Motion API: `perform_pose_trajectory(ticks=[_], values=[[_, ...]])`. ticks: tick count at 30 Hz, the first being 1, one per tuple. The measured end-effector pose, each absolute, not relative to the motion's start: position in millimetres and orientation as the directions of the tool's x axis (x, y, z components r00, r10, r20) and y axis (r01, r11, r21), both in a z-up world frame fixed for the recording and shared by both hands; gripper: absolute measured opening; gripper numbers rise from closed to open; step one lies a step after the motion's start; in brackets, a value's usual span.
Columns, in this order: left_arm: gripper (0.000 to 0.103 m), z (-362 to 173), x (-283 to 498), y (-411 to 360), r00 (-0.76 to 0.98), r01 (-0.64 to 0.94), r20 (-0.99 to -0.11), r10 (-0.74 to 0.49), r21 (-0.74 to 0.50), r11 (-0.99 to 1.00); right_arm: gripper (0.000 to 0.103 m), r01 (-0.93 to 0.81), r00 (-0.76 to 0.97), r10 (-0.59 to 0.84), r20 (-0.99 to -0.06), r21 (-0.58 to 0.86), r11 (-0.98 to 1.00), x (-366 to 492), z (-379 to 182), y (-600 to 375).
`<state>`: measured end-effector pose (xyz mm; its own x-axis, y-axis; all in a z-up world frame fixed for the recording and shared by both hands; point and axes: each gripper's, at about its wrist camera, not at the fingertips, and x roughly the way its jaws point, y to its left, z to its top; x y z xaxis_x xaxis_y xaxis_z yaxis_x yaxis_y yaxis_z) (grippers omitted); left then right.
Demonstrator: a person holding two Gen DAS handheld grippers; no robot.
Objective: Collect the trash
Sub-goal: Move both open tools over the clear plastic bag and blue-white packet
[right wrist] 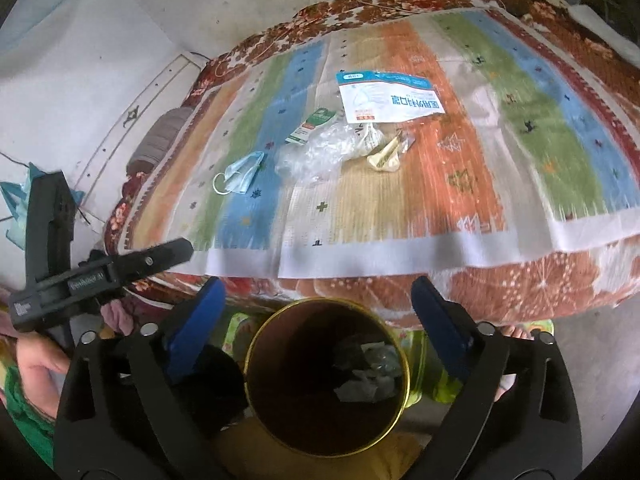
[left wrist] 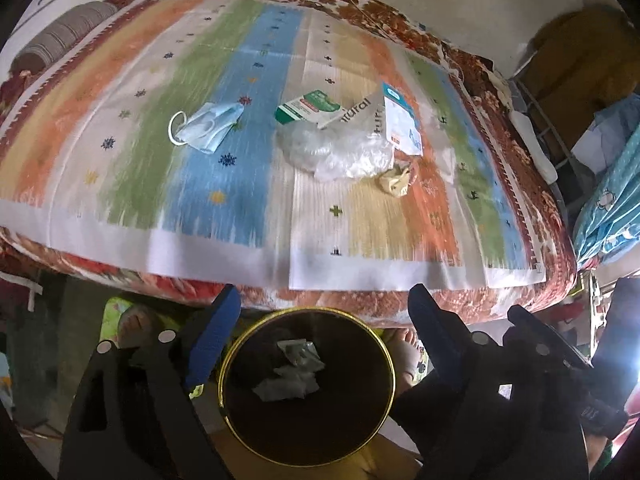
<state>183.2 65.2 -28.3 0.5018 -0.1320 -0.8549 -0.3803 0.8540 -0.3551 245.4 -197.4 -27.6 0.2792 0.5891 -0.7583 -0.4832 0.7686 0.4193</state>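
Both grippers, left [left wrist: 324,300] and right [right wrist: 316,292], hang with blue-padded fingers [left wrist: 214,340] spread wide and empty above the round gold-rimmed dark bin [left wrist: 308,392], which already holds crumpled paper scraps [left wrist: 292,376]. Beyond the bin, on the striped bedcover [left wrist: 240,160], lie a blue face mask [left wrist: 208,126], a green-and-white box [left wrist: 310,108], a clear plastic bag [left wrist: 340,148] and a white mask packet [right wrist: 388,96].

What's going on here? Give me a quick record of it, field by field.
surface: bed with striped mat
bin: gold-rimmed bin, crumpled scraps inside
left gripper: open, empty, above bin
right gripper: open, empty, above bin
still on mat: blue face mask, green-and-white box, clear plastic bag, mask packet, crumpled yellowish wrapper
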Motion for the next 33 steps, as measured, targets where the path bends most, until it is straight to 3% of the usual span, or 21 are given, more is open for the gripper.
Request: perform_pose_trajectory(ticks=[9,20,33], values=[[0.097,-41.0,218.4,98.5,0.505,-0.410,-0.849,-0.158,-0.397,0.821,0.091,-0.435,0.288,0.611,-0.738,0.467,0.770,281.4,-30.7,-191.1],[0.097,-75.7,248.3,118.8,0.475,-0.426,-0.871,-0.123,-0.350,0.834,0.094,-0.452,0.351,0.572,-0.741,0.401,0.797,322.2,-24.4,-169.1],[0.097,-92.9,273.1,137.1,0.543,-0.383,-0.822,-0.172,-0.425,0.820,0.094,-0.500,0.411,0.483,-0.773,0.252,0.829,374.2,-20.7,-101.9]])
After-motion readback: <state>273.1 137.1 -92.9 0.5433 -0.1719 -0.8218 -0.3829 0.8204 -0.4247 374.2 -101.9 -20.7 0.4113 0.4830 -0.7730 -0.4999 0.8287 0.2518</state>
